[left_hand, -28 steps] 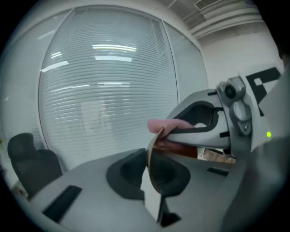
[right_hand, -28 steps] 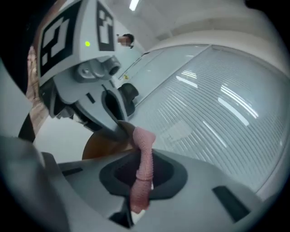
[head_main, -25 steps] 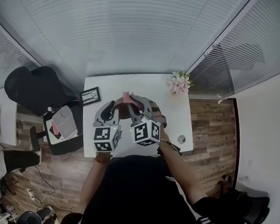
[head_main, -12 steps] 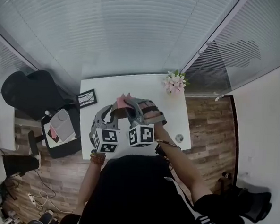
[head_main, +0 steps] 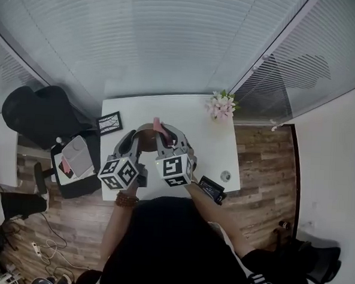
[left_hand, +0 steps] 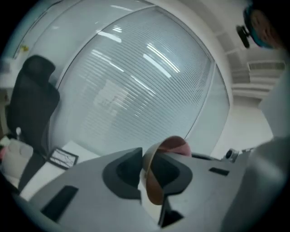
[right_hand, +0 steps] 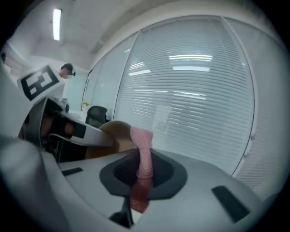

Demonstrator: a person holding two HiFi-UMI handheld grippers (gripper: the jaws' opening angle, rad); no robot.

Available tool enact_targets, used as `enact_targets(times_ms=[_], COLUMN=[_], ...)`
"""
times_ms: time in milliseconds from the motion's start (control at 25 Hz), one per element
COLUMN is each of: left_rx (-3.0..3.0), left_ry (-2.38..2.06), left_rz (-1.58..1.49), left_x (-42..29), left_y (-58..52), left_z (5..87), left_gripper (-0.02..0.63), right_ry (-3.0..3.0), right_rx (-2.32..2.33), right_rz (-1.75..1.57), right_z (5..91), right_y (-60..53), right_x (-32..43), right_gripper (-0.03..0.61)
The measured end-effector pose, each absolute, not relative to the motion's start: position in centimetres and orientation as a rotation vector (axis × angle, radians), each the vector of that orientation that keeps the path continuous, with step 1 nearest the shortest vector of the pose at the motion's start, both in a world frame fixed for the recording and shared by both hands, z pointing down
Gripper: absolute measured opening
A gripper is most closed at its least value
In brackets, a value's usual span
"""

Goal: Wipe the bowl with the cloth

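Over the white table (head_main: 216, 150) I hold a brown bowl (head_main: 143, 129) up on its edge. My left gripper (head_main: 135, 140) has the bowl's rim (left_hand: 153, 181) between its pads, and its jaws are closing on it. My right gripper (head_main: 163, 136) is shut on a pink cloth (right_hand: 144, 152), which stands up from the jaws against the bowl (right_hand: 113, 132). In the left gripper view the cloth (left_hand: 179, 145) peeks over the bowl's far rim. The head view shows it as a thin pink strip (head_main: 158, 126) at the bowl's top edge.
A pot of pink flowers (head_main: 222, 105) stands at the table's far right corner, and a framed picture (head_main: 111, 122) lies at its left edge. A small round object (head_main: 225, 176) sits near the front right. A black chair (head_main: 35, 112) and a stool with clutter (head_main: 74, 156) stand to the left.
Both grippers have drawn closer to me and a little left. The left gripper's marker cube has swung out to the left. The cloth now shows as a narrower strip at the bowl's rim.
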State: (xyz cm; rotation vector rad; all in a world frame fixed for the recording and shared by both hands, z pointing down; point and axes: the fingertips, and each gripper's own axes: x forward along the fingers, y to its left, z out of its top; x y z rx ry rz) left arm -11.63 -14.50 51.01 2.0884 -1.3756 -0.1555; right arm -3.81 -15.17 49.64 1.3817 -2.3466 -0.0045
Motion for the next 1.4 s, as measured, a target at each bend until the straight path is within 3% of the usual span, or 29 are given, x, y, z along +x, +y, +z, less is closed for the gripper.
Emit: enact_targets(times_ms=[120,200,320,400,600,840,920,1080,1200,1400], left_rx=[2.066,2.214,2.461,2.511,2.441,2.141,2.206,2.524,2.627,2.427], left_ry=[-1.315,-1.262,-1.286,-1.338,-1.410,-1.214,-1.124,-1.158,-1.112,-1.199], left_rz=[-0.116,0.226,0.765,0.861,0.555,-0.190,-0.066,0.551,0.833,0.377], left_x=[-11.6,-10.6,-9.4,-8.9,-9.2,-10.5,-9.5,-7.6,-6.2,-6.5], left_y=[-13.5,-12.4,-11.3,-11.4,-12.3,-13.0,-12.4,-11.5,-10.7,-12.1], left_z=[53.5,56.1,57.6,56.9,53.8,51.0,52.7,54.4,55.2,53.1], left_gripper=[0.060,0.035,0.089,0.027,0.020,0.046,0.046,0.054,0.077,0.025], right_ry=[-2.291,-2.136,-1.988,-1.990,-2.191,-2.411,-2.349,-2.064,-1.982,-2.102], right_rx=[1.278,1.036,0.702,0.658,0.978,1.389,1.274,0.891,0.705,0.889], right_rz=[-0.141,-0.503,-0.784,-0.802,-0.576,-0.105,-0.179,-0.695,-0.849,-0.700], right_z=[50.6,51.7,53.7,54.0,51.3,48.2,48.9,50.9,50.8,49.4], right_y=[-14.5,-13.6,-11.5,-10.9,-12.1,-13.0,-12.8,-12.3,-11.1,-11.9], right_x=[-4.3,-5.1,-6.9,-7.2,-6.0,-3.0,-3.0,-4.0,-4.3,-3.1], right_gripper=[0.026,0.029,0.026,0.026,0.034,0.026,0.025,0.026,0.026,0.027])
